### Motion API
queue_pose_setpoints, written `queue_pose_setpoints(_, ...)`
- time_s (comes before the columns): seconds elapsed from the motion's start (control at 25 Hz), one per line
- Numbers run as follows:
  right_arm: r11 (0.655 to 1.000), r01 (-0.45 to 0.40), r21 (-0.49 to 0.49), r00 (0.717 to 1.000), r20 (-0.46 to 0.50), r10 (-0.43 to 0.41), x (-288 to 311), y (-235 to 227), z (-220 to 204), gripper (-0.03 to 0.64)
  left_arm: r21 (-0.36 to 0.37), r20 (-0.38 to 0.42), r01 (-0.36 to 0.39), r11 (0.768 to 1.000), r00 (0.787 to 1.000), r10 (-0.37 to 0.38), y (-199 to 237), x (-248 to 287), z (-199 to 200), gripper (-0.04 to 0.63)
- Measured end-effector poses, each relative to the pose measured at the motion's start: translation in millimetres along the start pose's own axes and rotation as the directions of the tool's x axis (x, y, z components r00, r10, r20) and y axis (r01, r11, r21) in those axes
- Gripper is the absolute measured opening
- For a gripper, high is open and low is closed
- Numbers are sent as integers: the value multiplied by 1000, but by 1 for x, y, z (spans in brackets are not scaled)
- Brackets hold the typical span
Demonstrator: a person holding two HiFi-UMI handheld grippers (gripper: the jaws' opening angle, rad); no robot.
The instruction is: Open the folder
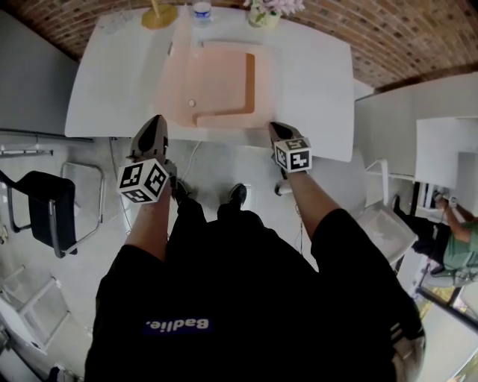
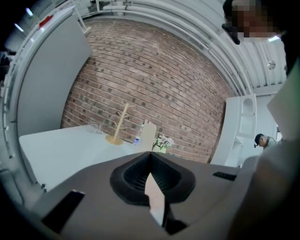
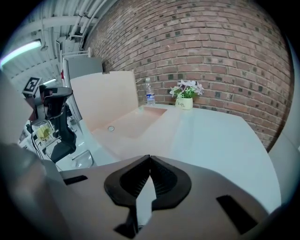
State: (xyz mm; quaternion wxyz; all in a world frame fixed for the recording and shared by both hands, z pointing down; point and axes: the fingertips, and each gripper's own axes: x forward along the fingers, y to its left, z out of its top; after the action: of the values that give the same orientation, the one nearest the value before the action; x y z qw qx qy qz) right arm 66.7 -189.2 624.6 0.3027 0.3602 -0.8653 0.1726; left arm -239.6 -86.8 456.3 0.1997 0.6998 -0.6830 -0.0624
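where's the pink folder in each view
Head view: folder upper centre, on the white table.
Left gripper view: centre, only its upright cover shows.
Right gripper view: left of centre, cover standing up.
Shared landmark: flower pot at the table's far edge.

Bottle [image 1: 202, 10], potted flowers [image 1: 263, 15] and wooden stand [image 1: 158, 15] sit on white table [image 1: 314, 82].

Overhead head view, gripper views facing table [image 1: 321, 82]

Peach folder [image 1: 216, 82] (white table [image 1: 314, 78])
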Motion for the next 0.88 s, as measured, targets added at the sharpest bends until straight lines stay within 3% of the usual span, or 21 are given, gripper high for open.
queue_pose_setpoints(0.24,1000,16,-18,1000,-22,-16,0,-2,-3,29,-206,35,-134,969,989,144,64,-13,-8,0)
queue_pose_setpoints(0.52,998,55,-19,997,-57,-56,0,-2,-4,29,-383,-1,-236,893,967,255,130,-16,-37,0)
queue_pose_setpoints(0.64,997,75,-28,994,-73,-77,0,-1,-4,29,-420,-36,-273,866,958,284,156,-16,-54,0)
queue_pose_setpoints(0.88,992,122,-34,987,-102,-125,0,0,-3,29,-441,-119,-333,834,942,313,194,-13,-82,0)
